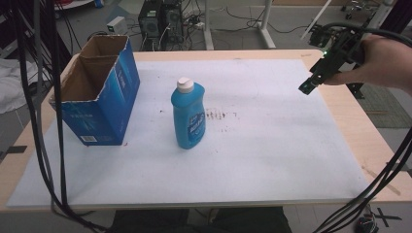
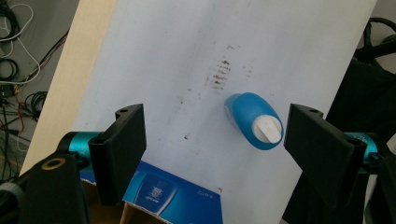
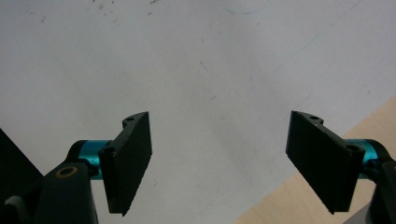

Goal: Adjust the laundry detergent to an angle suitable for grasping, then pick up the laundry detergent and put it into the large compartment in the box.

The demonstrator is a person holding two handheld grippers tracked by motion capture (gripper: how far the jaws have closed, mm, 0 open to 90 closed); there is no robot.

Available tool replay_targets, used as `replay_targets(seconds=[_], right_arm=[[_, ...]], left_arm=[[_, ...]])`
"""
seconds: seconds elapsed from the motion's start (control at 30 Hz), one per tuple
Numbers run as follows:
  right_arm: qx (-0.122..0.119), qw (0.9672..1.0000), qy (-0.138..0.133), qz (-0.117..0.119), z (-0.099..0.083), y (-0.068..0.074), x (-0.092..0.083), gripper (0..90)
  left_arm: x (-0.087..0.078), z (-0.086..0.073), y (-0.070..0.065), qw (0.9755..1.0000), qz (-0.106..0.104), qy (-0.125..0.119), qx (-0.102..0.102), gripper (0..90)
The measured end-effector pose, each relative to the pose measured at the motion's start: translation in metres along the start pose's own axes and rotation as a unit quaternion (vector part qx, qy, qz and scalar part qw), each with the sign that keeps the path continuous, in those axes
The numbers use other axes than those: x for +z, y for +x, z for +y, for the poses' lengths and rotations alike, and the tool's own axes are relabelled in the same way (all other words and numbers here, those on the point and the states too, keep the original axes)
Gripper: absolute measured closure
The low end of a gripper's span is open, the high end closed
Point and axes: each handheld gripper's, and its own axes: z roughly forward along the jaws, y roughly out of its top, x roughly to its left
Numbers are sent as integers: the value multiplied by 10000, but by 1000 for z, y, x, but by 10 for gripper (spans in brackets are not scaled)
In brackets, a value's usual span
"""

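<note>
A blue dish-soap bottle (image 1: pixel 188 116) with a white cap stands upright near the middle of the white mat (image 1: pixel 262 145). Left of it stands an open blue cardboard box (image 1: pixel 99 92), hollow inside. In the left gripper view I look down on the bottle (image 2: pixel 254 120) from well above; my left gripper (image 2: pixel 217 128) is open, with the box's blue side (image 2: pixel 173 193) below it. A hand holds my right gripper (image 1: pixel 311 85) above the mat's far right part. It is open (image 3: pixel 219 128) with nothing between its jaws.
The mat covers most of a wooden table (image 1: pixel 354 121), whose bare edge (image 3: pixel 327 186) lies near my right gripper. Dark smudges (image 1: pixel 221 116) mark the mat right of the bottle. Black cables (image 1: pixel 41 121) hang at the left and at the right (image 1: pixel 384 179).
</note>
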Motion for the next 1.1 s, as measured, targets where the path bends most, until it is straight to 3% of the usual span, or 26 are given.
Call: replay_targets(seconds=[1.1], right_arm=[[-5,10000,-51,-14,1,3,1,219]], left_arm=[[-2,-5,-6,10000,18,65,-25,212]])
